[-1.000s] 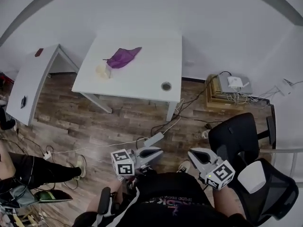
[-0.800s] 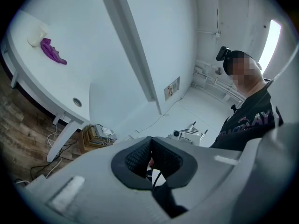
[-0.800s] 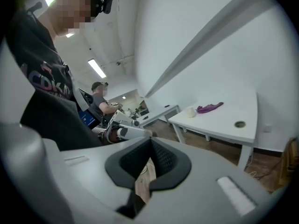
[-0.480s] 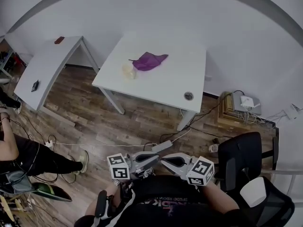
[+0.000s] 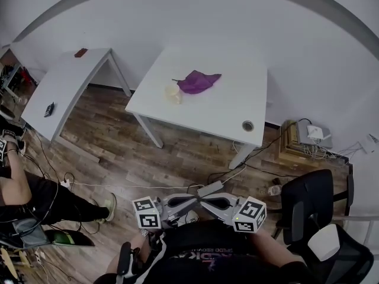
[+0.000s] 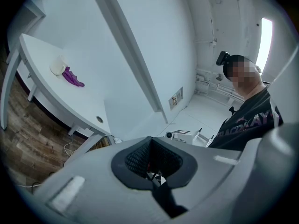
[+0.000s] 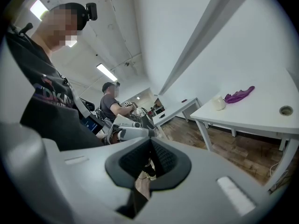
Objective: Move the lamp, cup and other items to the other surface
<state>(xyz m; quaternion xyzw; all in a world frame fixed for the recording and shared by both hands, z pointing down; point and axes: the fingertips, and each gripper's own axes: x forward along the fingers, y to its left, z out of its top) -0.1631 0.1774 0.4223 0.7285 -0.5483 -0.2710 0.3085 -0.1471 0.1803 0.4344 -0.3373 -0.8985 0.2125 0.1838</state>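
At the bottom centre of the head view, the left gripper [image 5: 190, 201] and the right gripper [image 5: 207, 201] point at each other with their tips nearly meeting. Both have their jaws clenched together with nothing between them. The cup [image 5: 172, 92] sits on the white table [image 5: 237, 108] in the upper middle, just beside a purple cloth [image 5: 199, 81]. A second table [image 5: 62, 84] stands at the upper left.

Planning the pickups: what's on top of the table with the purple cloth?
The table carries the cloth, a pale cup beside it, and a cable grommet near one corner. Anything under the cloth is covered; no lamp shows.
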